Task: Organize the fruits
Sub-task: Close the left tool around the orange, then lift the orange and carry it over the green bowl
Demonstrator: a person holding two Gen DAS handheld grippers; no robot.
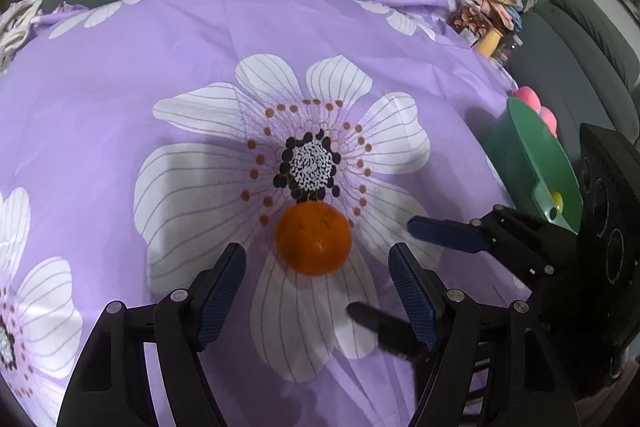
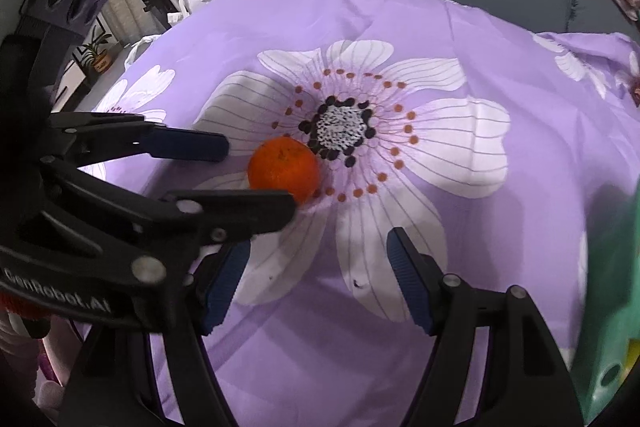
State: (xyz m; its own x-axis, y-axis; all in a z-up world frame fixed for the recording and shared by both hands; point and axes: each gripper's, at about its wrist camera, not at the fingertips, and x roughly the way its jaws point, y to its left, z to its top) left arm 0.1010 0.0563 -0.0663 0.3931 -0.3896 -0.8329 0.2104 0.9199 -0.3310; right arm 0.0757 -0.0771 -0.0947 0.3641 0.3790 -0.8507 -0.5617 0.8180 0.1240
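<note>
Left gripper (image 1: pixel 316 291) lined up on an orange (image 1: pixel 314 238), jaws spread wide and empty.

Nearest, the left gripper's two blue-padded fingers sit either side of open cloth, with the orange just beyond their tips, resting on the purple flowered cloth (image 1: pixel 120 67) beside the flower's dark centre. The right gripper (image 2: pixel 318 279) waits close by, jaws also spread, holding nothing. Farther right, at the cloth's edge, stands a green basket (image 1: pixel 536 151). To grip well, I judge the left should slide forward until the pads flank the fruit's widest part, then close gently, since it could roll.
</note>
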